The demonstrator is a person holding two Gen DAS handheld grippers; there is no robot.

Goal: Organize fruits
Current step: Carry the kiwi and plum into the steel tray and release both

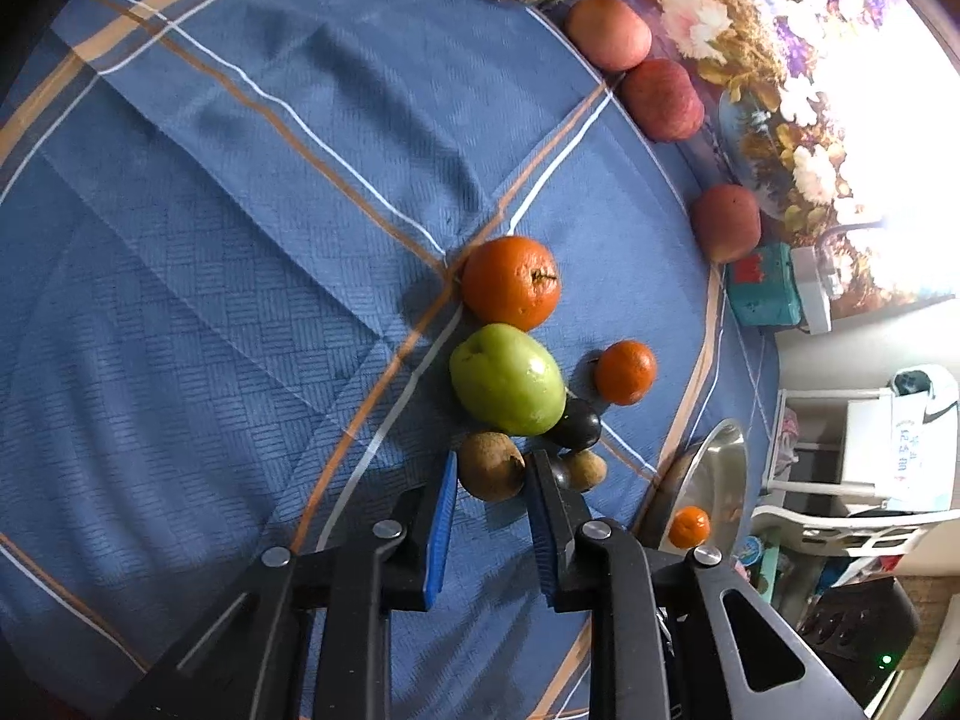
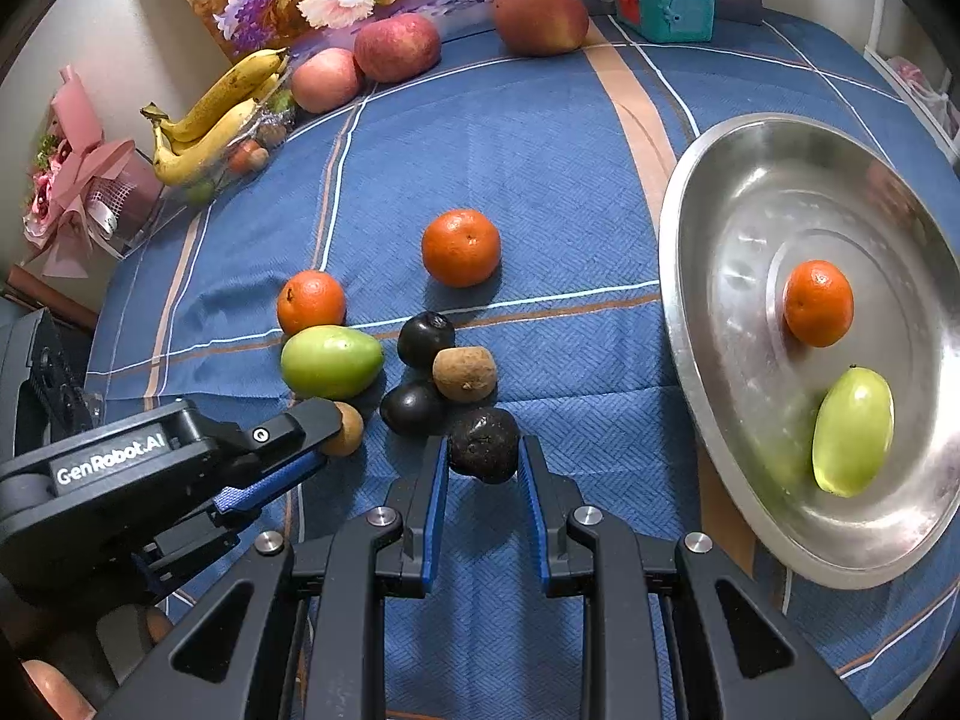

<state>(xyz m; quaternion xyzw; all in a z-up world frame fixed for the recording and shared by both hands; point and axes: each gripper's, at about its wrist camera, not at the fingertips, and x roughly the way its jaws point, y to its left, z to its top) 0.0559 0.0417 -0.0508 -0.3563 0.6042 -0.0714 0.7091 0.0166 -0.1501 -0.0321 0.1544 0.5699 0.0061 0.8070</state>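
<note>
Blue checked cloth (image 2: 540, 150) covers the worktop. Right claw (image 2: 483, 468) is clamped on a dark wrinkled round fruit (image 2: 483, 444); left claw (image 1: 492, 480) brackets a brown fuzzy kiwi (image 1: 491, 465), contact unclear. Best lift each straight up, clear of neighbouring fruit.

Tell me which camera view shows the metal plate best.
The right wrist view. There the metal plate shows almost whole, with an orange and a green fruit lying in it. The left wrist view shows only an edge-on part of it and the orange.
</note>
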